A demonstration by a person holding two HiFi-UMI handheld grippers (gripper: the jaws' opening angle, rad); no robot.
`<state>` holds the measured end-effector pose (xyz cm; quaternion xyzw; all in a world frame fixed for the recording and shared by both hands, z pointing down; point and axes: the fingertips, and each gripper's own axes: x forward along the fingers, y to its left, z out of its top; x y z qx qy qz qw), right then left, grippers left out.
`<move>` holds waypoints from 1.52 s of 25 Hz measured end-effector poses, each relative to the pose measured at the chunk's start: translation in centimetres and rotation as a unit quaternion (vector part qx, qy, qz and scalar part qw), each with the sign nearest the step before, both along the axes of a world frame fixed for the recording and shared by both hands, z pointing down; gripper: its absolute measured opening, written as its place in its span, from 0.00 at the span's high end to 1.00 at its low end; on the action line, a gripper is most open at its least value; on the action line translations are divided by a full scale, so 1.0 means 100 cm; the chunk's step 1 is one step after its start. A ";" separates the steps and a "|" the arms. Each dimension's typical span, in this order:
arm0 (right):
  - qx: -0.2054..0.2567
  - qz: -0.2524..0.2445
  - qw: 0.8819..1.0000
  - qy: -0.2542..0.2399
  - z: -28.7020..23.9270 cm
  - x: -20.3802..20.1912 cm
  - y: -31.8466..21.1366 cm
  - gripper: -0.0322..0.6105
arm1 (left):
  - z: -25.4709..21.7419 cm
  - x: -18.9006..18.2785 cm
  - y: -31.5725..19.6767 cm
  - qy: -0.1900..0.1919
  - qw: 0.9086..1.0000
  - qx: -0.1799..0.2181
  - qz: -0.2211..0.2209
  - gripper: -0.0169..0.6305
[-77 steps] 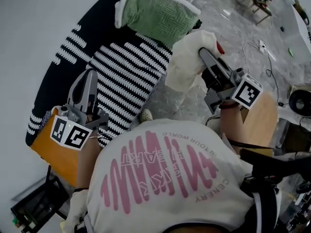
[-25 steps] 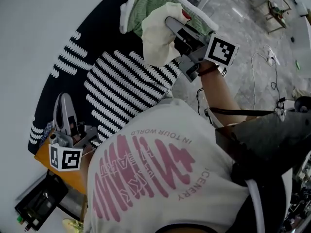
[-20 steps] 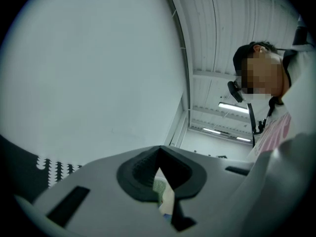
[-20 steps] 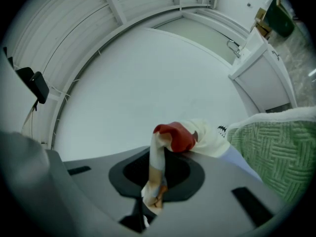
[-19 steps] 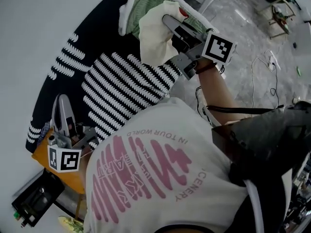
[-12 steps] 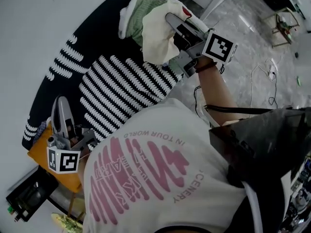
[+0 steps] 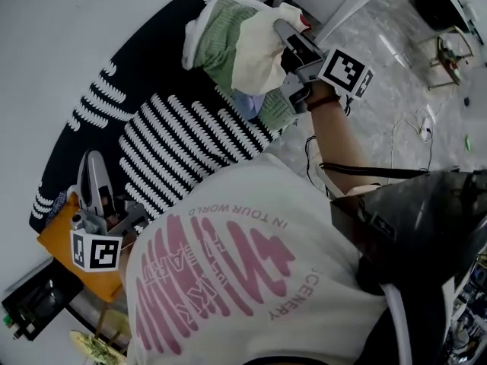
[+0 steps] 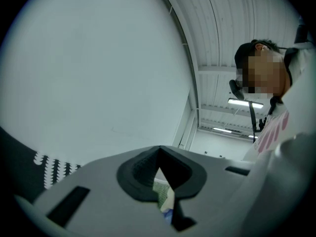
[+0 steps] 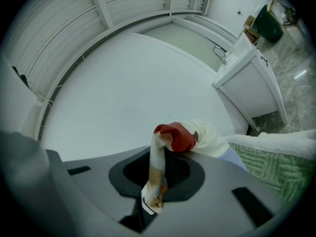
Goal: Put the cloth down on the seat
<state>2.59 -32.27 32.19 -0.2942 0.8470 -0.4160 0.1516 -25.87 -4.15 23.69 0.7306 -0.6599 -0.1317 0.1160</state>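
Note:
My right gripper is shut on a cream cloth with a red patch. A fold of that cloth is pinched between the pads, and a pale blue part hangs below it. The cloth hangs over a green cushion at the far end of the black seat with white stripes. Whether cloth and cushion touch is unclear. At the lower left my left gripper is shut and empty, near the seat's edge. In the left gripper view its pads meet, with only wall beyond.
An orange surface lies under the left gripper, with a black box below it. Grey floor with cables runs to the right of the seat. A white cabinet stands by the wall behind the green cushion.
The right gripper has carried the cloth further over the green cushion, toward the seat's far end. The left gripper has drifted a little toward the lower left.

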 end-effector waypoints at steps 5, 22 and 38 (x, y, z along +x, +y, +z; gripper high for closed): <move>-0.028 0.033 0.999 0.019 0.025 0.026 -0.025 0.88 | -0.008 0.014 -0.008 -0.008 1.000 -0.006 -0.006 0.96; -0.052 0.059 0.989 0.122 0.128 0.042 -0.057 0.88 | 0.013 0.016 -0.016 -0.011 0.999 -0.019 -0.035 0.96; -0.062 0.063 0.954 0.286 0.199 0.052 -0.065 0.88 | 0.018 0.004 -0.016 -0.012 0.998 -0.023 -0.051 0.96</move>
